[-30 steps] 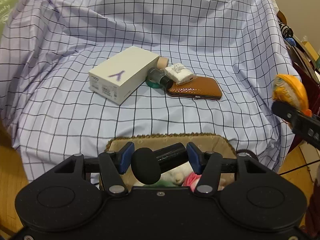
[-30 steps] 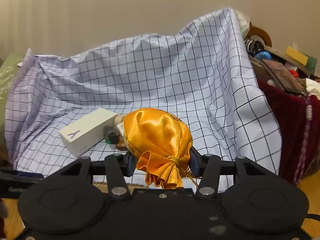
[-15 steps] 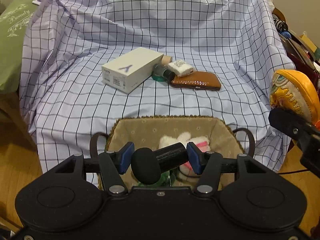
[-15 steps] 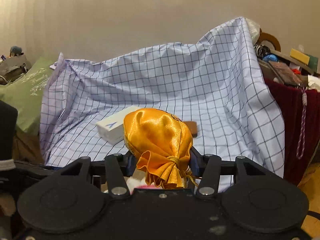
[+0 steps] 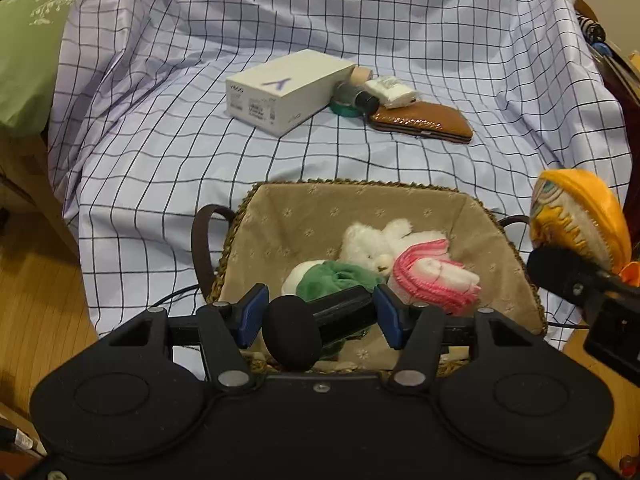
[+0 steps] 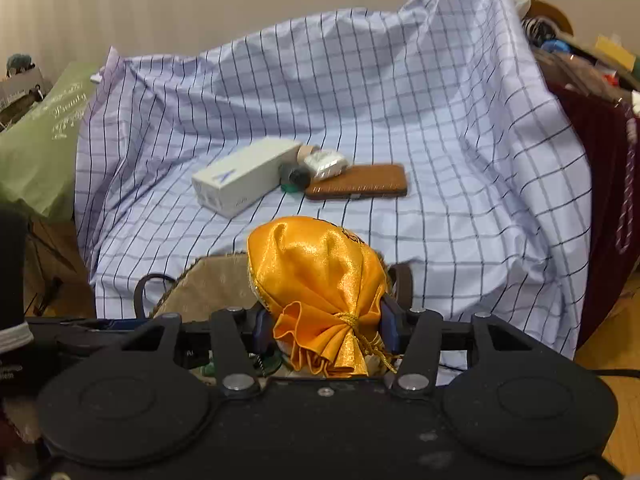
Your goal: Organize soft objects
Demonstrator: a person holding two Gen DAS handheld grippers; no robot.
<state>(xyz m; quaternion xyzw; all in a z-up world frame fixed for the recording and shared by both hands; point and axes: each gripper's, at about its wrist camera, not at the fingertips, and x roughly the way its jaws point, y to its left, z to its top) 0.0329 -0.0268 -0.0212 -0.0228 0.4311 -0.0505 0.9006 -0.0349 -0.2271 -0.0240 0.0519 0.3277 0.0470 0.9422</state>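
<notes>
My left gripper [image 5: 318, 316] is shut on a black microphone with a foam head [image 5: 294, 334], held over the near rim of a fabric-lined woven basket [image 5: 304, 216]. Inside the basket lie a white plush toy [image 5: 376, 242], a green-and-white soft thing [image 5: 332, 278] and a pink-and-white knitted piece [image 5: 432, 276]. My right gripper [image 6: 324, 326] is shut on an orange satin drawstring pouch [image 6: 320, 276]; in the left wrist view this pouch [image 5: 580, 216] hangs just right of the basket. In the right wrist view the basket [image 6: 212, 284] lies low, mostly behind the pouch.
On the checked cloth [image 5: 168, 148] behind the basket lie a white box [image 5: 288, 90], a small dark bottle [image 5: 358, 98], a white packet [image 5: 390, 90] and a brown case [image 5: 422, 122]. A green cushion [image 5: 28, 48] sits left; cluttered shelves with a dark red cloth [image 6: 600, 152] stand right.
Both grippers have drawn back from the cloth and tipped downward, bringing the basket and its soft toys into full view. The pouch has come closer to the basket's right side. Both grips are unchanged.
</notes>
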